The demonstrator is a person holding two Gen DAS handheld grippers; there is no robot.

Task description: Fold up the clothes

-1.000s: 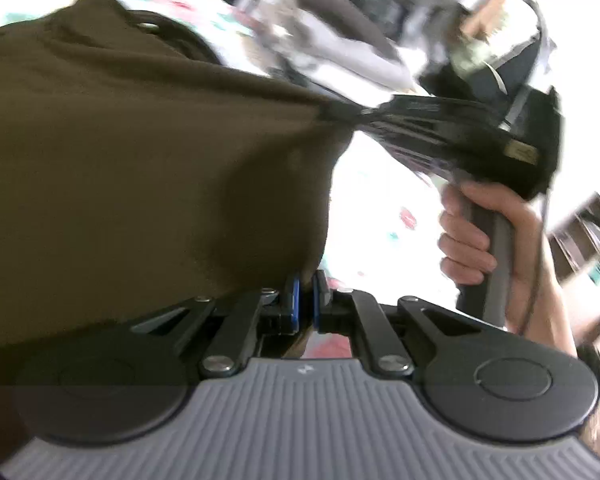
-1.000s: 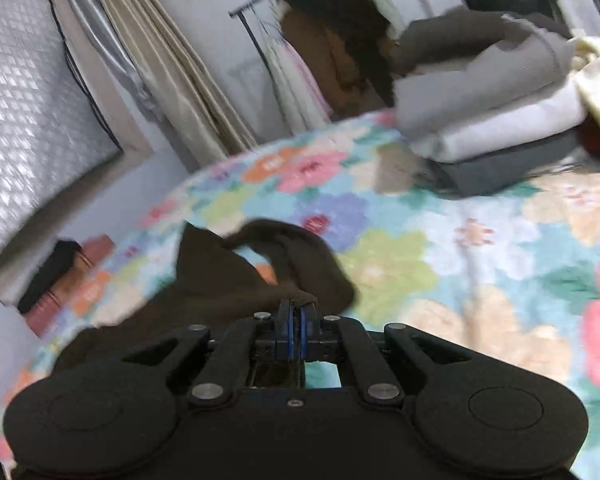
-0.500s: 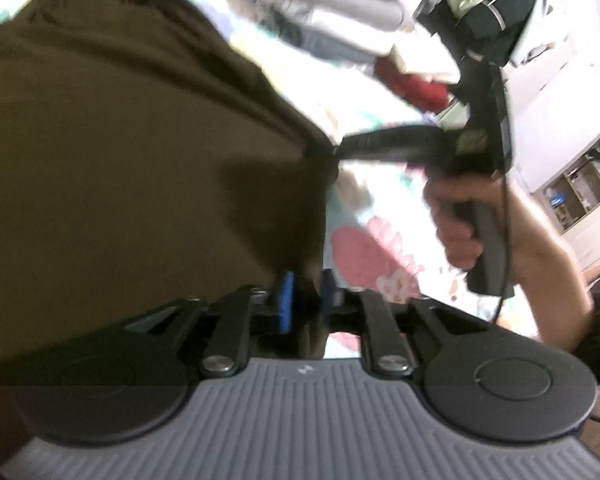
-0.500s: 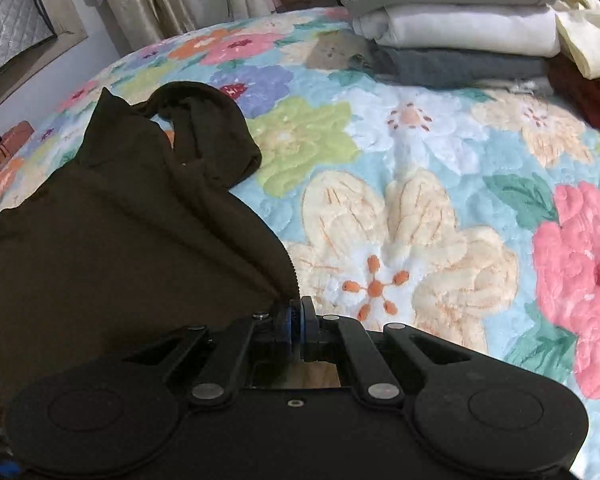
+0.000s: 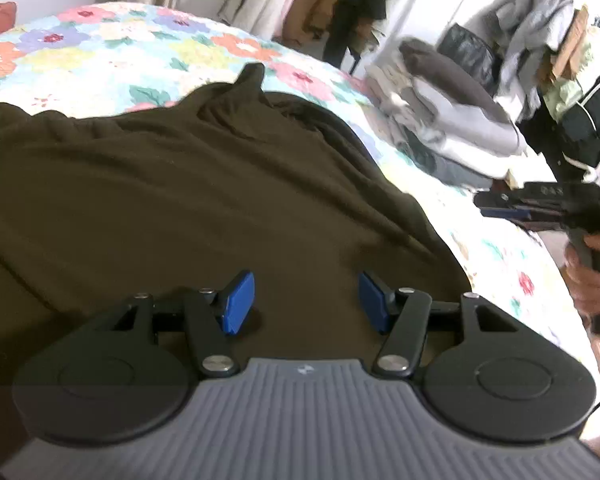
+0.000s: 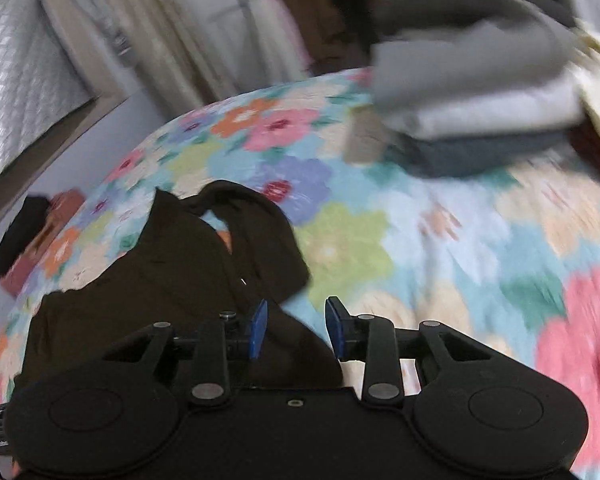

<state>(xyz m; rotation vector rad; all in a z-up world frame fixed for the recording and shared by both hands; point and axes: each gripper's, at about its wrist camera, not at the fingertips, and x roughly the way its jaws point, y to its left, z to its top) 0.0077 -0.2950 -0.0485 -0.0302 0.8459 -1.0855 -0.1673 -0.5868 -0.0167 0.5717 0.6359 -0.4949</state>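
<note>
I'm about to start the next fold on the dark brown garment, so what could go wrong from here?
The dark brown garment lies wrinkled, with its far end bunched, so a fold may set creases in. The left gripper and right gripper are opening and hold no cloth, so a regrasp could catch several layers.

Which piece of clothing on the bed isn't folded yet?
The dark brown garment, spread out and rumpled on the floral bedspread. The grey and white clothes sit folded in a stack.
</note>
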